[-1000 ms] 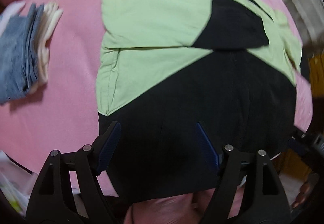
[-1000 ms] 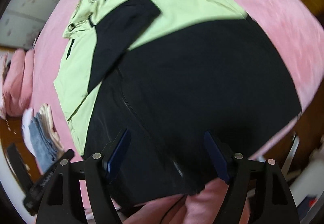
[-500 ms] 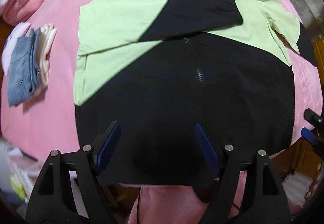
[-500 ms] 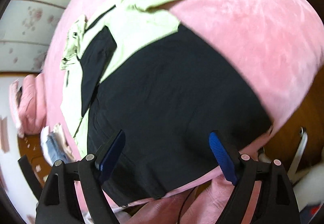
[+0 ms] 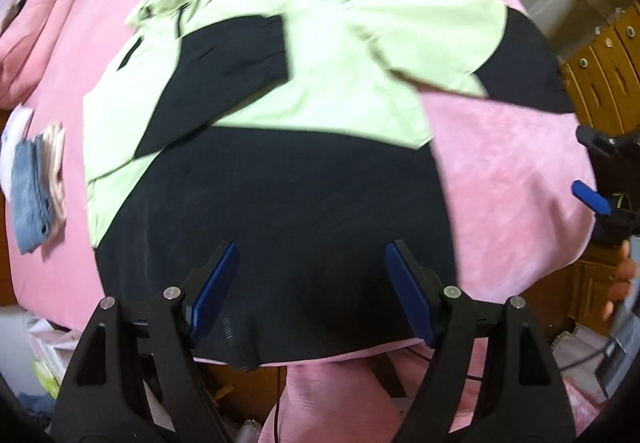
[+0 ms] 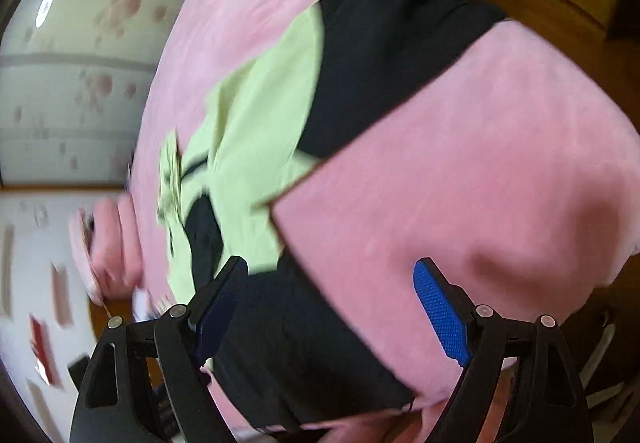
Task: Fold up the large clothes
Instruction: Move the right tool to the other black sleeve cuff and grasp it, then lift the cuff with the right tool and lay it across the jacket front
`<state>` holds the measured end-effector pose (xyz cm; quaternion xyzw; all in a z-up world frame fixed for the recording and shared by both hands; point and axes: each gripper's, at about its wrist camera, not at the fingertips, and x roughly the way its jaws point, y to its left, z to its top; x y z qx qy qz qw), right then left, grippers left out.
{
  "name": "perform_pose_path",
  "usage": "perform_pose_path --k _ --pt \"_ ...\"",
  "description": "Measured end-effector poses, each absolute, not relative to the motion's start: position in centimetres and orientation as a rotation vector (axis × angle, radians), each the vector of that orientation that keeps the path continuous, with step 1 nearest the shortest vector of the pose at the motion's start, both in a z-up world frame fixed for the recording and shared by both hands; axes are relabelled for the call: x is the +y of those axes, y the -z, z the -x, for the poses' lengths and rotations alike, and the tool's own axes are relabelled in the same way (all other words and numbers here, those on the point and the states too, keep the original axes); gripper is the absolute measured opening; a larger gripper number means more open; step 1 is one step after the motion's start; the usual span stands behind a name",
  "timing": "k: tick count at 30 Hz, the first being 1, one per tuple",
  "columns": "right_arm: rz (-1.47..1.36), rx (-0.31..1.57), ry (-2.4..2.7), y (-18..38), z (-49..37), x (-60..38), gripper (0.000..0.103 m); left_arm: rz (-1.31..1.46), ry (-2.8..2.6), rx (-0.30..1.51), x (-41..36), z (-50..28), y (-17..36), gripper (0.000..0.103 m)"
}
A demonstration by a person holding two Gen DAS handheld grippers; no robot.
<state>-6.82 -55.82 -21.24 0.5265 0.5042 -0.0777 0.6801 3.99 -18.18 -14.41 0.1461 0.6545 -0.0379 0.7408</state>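
A lime-green and black hooded jacket [image 5: 280, 115] lies flat on the pink bed [image 5: 512, 171], hood at the far end. One sleeve is folded across the chest, its black cuff [image 5: 236, 67] on the green. The other sleeve [image 5: 520, 59] stretches out to the right. My left gripper [image 5: 312, 283] hangs open above the black hem, nothing between its fingers. My right gripper [image 6: 332, 307] is open too, over the jacket's right edge and the bare bedcover, with the outstretched sleeve [image 6: 384, 59] ahead of it. One of its blue pads [image 5: 591, 197] shows at the left wrist view's right edge.
A stack of folded clothes [image 5: 36, 195] lies on the bed's left side, with pink pillows [image 5: 28, 39] beyond it. A wooden cabinet [image 5: 604, 67] and a curtain stand to the right of the bed. A hand [image 5: 624, 275] holds the right gripper. The near bed edge runs just under both grippers.
Both grippers have swept to the right along the near edge. The right one has gone from over the black body to the bare bedcover, jaws slightly wider. The outstretched sleeve has come into view.
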Motion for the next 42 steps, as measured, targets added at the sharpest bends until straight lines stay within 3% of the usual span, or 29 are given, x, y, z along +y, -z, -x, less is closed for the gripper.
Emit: perform_pose_path --k 8,11,18,19,20,22,26,33,42 --pt "-1.149 1.116 0.296 25.5 4.3 -67.3 0.086 -0.351 0.062 1.471 -24.1 -8.6 14.4 0.074" --pt "-1.18 1.105 0.326 28.5 3.9 -70.2 0.078 -0.359 0.062 1.476 -24.9 -10.2 14.9 0.074" --pt "-1.252 1.037 0.364 31.7 3.1 -74.1 0.076 -0.375 0.038 1.506 -26.1 -12.5 16.5 0.074" --pt "-1.243 1.03 0.372 31.8 3.0 -74.6 0.068 -0.376 0.042 1.506 -26.1 -12.6 16.7 0.074" --pt "-1.219 1.034 0.405 31.9 3.0 -75.1 0.051 -0.381 0.043 1.512 -26.2 -12.7 17.0 0.074" --pt "-1.22 1.042 0.448 32.3 2.9 -75.7 0.032 -0.388 0.029 1.534 -26.3 -12.8 17.9 0.074" --pt "-1.273 0.929 0.438 31.2 4.6 -77.1 0.011 -0.422 0.0 1.547 -26.9 -12.7 19.1 0.074" --pt "-1.192 0.783 0.321 25.5 3.7 -76.1 0.009 -0.406 -0.003 1.546 -26.5 -11.5 19.5 0.074" --pt "-1.149 0.697 0.144 20.1 -4.1 -72.8 0.007 -0.263 -0.081 1.497 -22.5 -11.2 17.0 0.074"
